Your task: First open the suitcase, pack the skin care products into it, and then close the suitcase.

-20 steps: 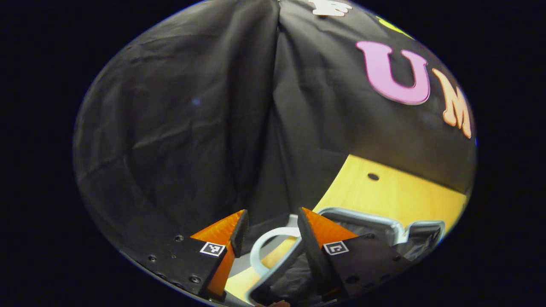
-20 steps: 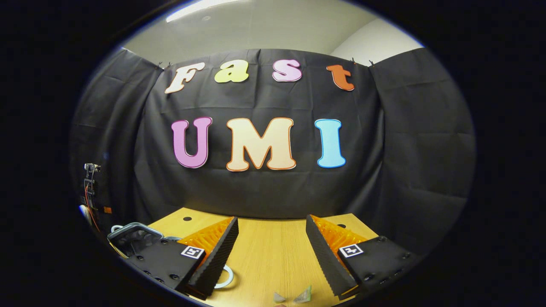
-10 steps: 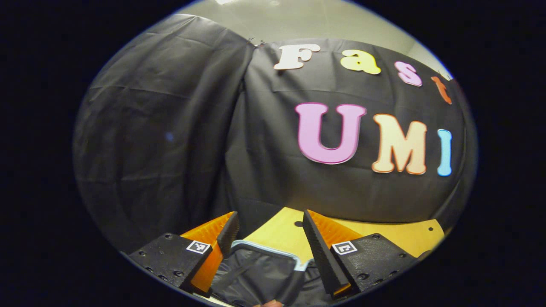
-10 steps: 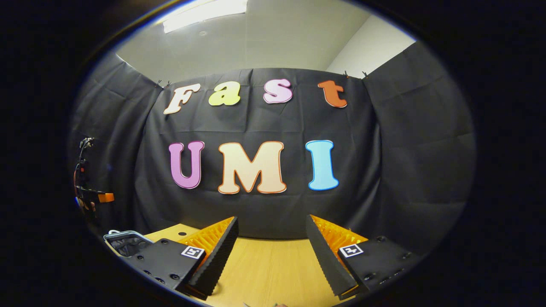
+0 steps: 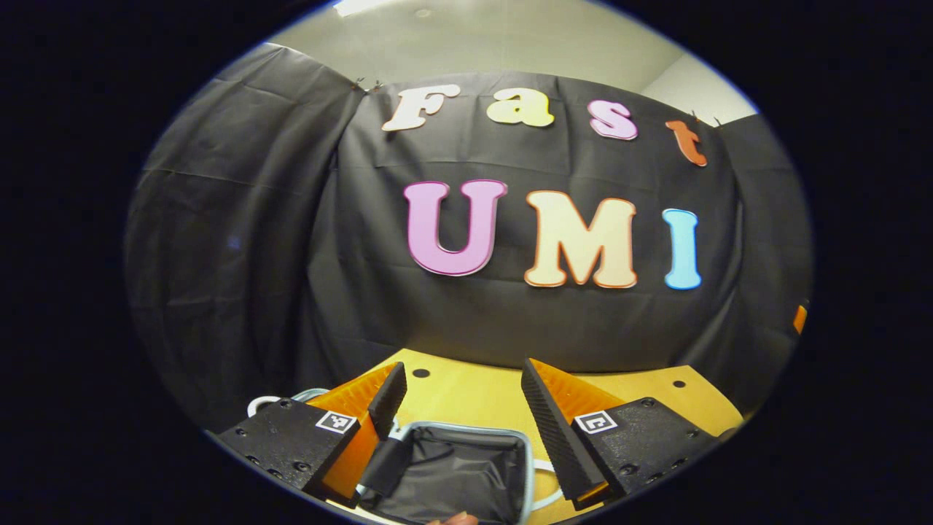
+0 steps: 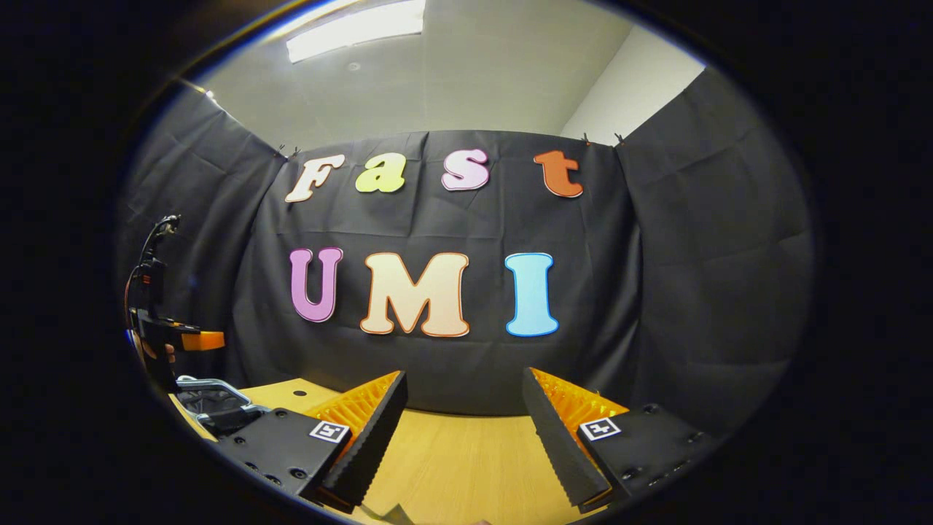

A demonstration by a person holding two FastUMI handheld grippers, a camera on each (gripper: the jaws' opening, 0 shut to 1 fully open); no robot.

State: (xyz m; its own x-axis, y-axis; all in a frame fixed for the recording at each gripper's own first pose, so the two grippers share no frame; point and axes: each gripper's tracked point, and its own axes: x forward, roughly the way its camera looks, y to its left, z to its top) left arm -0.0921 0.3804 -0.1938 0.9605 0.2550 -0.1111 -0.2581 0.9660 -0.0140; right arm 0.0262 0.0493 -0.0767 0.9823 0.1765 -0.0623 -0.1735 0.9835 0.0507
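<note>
Left gripper view showed the suitcase [image 5: 455, 474] at the bottom middle of the frame. It lay open on the yellow wooden counter [image 5: 481, 394], and its dark cloth inside and pale rim could be seen. The left gripper [image 5: 461, 408] hung just above it with its two fingers spread wide and nothing between them. The suitcase sat right under and in front of those fingers, so the left gripper was the nearer one. Which way the long side of the suitcase ran was hard to tell, since the bottom edge of the frame cut it off.

In the right gripper view, the suitcase [image 6: 211, 405] sat far off at the lower left of the frame. The other gripper, held in a hand [image 6: 166, 356], was above it there. The right gripper [image 6: 464, 419] was at the bottom middle, also spread wide and holding nothing, over bare counter [image 6: 459, 459]. The suitcase lay well off to its left side.

No clear skin care products could be picked out, so I think packing had not been done yet.
</note>
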